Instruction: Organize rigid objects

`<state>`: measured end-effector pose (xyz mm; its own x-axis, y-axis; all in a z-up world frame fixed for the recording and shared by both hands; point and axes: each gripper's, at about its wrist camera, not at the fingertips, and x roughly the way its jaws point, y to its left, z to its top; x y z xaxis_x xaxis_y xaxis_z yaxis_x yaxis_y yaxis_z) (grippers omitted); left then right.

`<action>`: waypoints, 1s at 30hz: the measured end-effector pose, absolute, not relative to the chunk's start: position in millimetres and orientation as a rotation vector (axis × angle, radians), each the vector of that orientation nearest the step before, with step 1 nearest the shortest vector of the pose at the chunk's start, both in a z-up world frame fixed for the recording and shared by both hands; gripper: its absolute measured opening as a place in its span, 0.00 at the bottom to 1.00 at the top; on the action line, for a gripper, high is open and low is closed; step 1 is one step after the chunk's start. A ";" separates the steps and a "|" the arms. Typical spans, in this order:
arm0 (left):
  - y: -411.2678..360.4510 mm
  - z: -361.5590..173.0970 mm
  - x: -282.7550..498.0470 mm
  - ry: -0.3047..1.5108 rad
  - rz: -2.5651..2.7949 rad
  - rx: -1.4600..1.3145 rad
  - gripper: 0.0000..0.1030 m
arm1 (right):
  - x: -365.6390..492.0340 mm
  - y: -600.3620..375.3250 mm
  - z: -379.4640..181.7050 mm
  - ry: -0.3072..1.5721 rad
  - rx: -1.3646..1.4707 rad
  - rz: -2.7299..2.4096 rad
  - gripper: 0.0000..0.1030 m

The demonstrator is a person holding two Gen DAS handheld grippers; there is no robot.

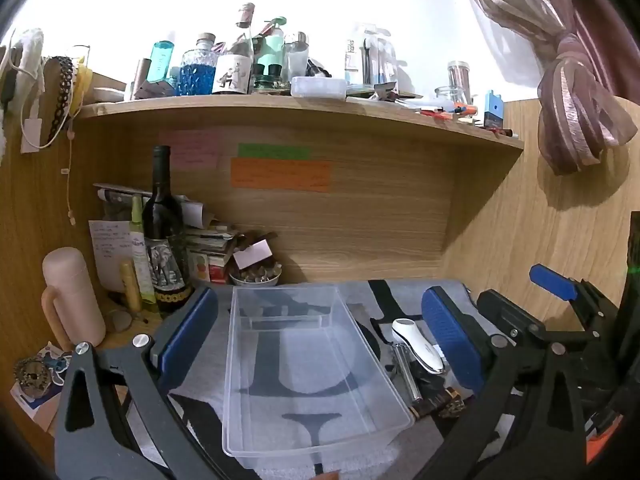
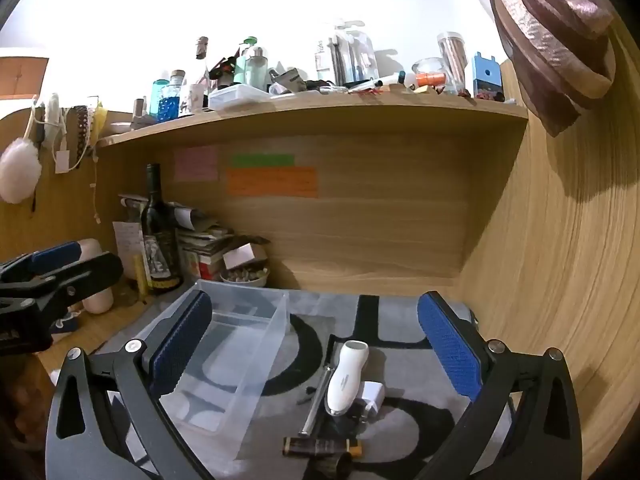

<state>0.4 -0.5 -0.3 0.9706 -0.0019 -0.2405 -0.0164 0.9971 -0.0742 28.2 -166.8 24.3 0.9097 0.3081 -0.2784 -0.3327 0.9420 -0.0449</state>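
A clear plastic bin (image 1: 312, 364) lies lengthwise on a grey mat (image 1: 360, 296) with black letters, and nothing shows inside it. My left gripper (image 1: 320, 338) is open, its blue pads either side of the bin and apart from it. Right of the bin lies a small pile: a white handheld device (image 2: 346, 376), a white plug (image 2: 372, 394), a metal rod (image 2: 318, 400) and a dark brown tube (image 2: 320, 448). My right gripper (image 2: 316, 346) hangs open over the pile, with the bin (image 2: 224, 360) by its left finger.
A dark wine bottle (image 1: 162, 232), a pink flask (image 1: 72, 296), stacked papers and a small bowl (image 1: 256, 276) crowd the back left corner. A cluttered shelf (image 1: 300, 102) runs overhead. A wooden side wall (image 2: 560, 280) and a knotted curtain (image 1: 576, 112) close the right.
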 end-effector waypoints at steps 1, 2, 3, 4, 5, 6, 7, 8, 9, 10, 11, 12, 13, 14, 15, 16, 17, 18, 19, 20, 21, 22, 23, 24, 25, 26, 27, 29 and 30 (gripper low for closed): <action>-1.1 -0.6 0.2 0.243 0.009 -0.075 1.00 | 27.2 -166.3 23.9 0.250 -0.110 0.332 1.00; -2.3 -1.0 0.0 0.243 0.014 -0.072 1.00 | 27.1 -166.6 23.7 0.252 -0.109 0.333 1.00; -3.9 -1.1 -0.6 0.242 0.017 -0.066 1.00 | 27.0 -167.0 23.6 0.253 -0.107 0.333 1.00; -5.5 -1.1 -1.3 0.241 0.020 -0.062 1.00 | 26.9 -167.6 23.5 0.255 -0.105 0.333 1.00; -7.1 -1.0 -2.1 0.239 0.023 -0.061 1.00 | 26.9 -168.2 23.3 0.257 -0.102 0.333 1.00; -8.6 -0.7 -2.9 0.237 0.026 -0.060 1.00 | 27.0 -169.1 22.9 0.259 -0.100 0.333 1.00; -10.3 -0.3 -3.6 0.235 0.028 -0.058 1.00 | 27.4 -170.0 22.6 0.262 -0.097 0.331 1.00; -13.9 -5.0 -2.1 0.233 0.024 -0.057 1.00 | 23.0 -163.1 24.2 0.256 -0.107 0.333 1.00; -16.5 -5.2 -2.8 0.229 0.030 -0.053 1.00 | 22.5 -162.8 24.5 0.258 -0.103 0.333 1.00; -8.6 -5.4 -1.7 0.232 0.020 -0.059 1.00 | 23.3 -164.5 24.1 0.252 -0.107 0.334 1.00; -8.0 -4.9 -1.7 0.232 0.018 -0.058 1.00 | 22.3 -163.9 24.2 0.252 -0.105 0.334 1.00; -8.5 -5.0 -1.9 0.232 0.016 -0.057 1.00 | 21.3 -163.0 24.4 0.252 -0.104 0.333 1.00; -8.2 -4.3 -1.9 0.233 0.015 -0.057 1.00 | 20.3 -162.0 24.5 0.253 -0.103 0.332 1.00; -8.6 -4.2 -1.9 0.233 0.015 -0.056 1.00 | 19.2 -160.7 24.6 0.253 -0.102 0.332 1.00; -8.7 -4.0 -1.9 0.232 0.014 -0.055 1.00 | 18.0 -159.3 24.8 0.254 -0.101 0.333 1.00; -8.8 -3.8 -1.9 0.231 0.014 -0.055 1.00 | 17.7 -159.8 24.3 0.254 -0.101 0.334 1.00; -7.9 -3.0 -1.9 0.231 0.012 -0.054 1.00 | 21.3 -163.1 23.3 0.254 -0.099 0.334 1.00; -7.9 -3.1 -1.8 0.231 0.013 -0.053 1.00 | 21.4 -162.9 23.4 0.255 -0.099 0.334 1.00; -7.4 -3.0 -2.0 0.231 0.012 -0.053 1.00 | 20.9 -162.9 23.6 0.254 -0.100 0.336 1.00; -7.2 -2.9 -2.0 0.231 0.014 -0.054 1.00 | 20.1 -162.0 23.9 0.254 -0.100 0.335 1.00; -6.9 -2.9 -1.9 0.232 0.016 -0.054 1.00 | 19.6 -161.2 23.6 0.256 -0.102 0.337 1.00; -6.5 -2.9 -1.9 0.232 0.016 -0.053 1.00 | 19.7 -160.9 23.6 0.256 -0.104 0.337 1.00; -6.6 -3.2 -2.0 0.231 0.017 -0.053 1.00 | 19.8 -160.7 23.7 0.256 -0.105 0.338 1.00; -6.3 -3.5 -1.9 0.232 0.018 -0.055 1.00 | 19.9 -160.7 23.8 0.257 -0.105 0.339 1.00; -5.8 -3.6 -2.0 0.232 0.019 -0.056 1.00 | 20.4 -160.2 23.7 0.258 -0.106 0.339 1.00; -5.3 -3.9 -2.2 0.233 0.019 -0.057 1.00 | 20.4 -160.0 24.0 0.257 -0.107 0.340 1.00; -4.8 -3.9 -1.9 0.235 0.018 -0.059 1.00 | 20.7 -159.7 23.9 0.256 -0.106 0.340 1.00; -4.9 -4.4 -1.9 0.235 0.019 -0.058 1.00 | 20.9 -159.7 24.0 0.256 -0.106 0.340 1.00; -4.6 -4.7 -2.0 0.234 0.019 -0.058 1.00 | 20.9 -159.7 24.2 0.255 -0.106 0.340 1.00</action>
